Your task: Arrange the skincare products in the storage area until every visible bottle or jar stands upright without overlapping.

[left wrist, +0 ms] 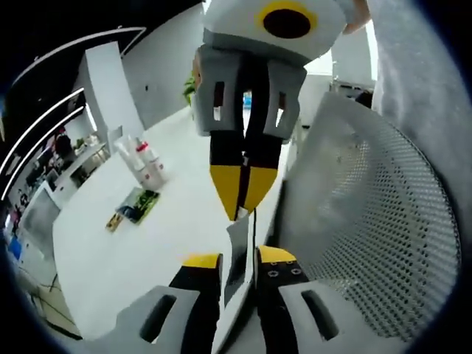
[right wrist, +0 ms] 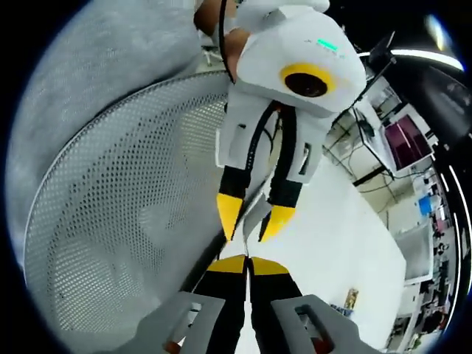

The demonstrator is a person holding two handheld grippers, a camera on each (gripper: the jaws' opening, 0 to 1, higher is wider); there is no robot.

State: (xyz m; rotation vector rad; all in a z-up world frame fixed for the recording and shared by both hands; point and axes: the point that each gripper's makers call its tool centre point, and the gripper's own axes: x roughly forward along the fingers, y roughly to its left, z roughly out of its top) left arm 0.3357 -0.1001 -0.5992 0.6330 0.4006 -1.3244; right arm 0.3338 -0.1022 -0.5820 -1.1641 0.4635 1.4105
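Bottles: a small cluster of clear plastic bottles, some with red caps, stands upright on the white tabletop at the left of the left gripper view, well apart from both tools. They appear to touch or stand very close; overlap cannot be settled at this size.
Handling judgement: the bottles look light, stiff and smooth-walled, so likely slippery under hard pads. A grip across the body below the cap looks safest; they are tall and narrow, so a high grip may tip them.
Flat packet: a green and dark printed item lies flat on the tabletop just in front of the bottles. Its nature cannot be told.
Left tool: jaws nearly closed on the lower edge of a thin, stiff grey-white sheet that rises between them. The same tool appears in the right gripper view, its yellow tips set close about the sheet.
Right tool: jaws drawn close together; whether they pinch the sheet cannot be told there. In the left gripper view it comes from above, yellow tips pressed together on the sheet's top.
Mesh basket: a perforated metal basket, curved, rigid, matte grey, stands to the right beside the tools; its wall is in the right gripper view.
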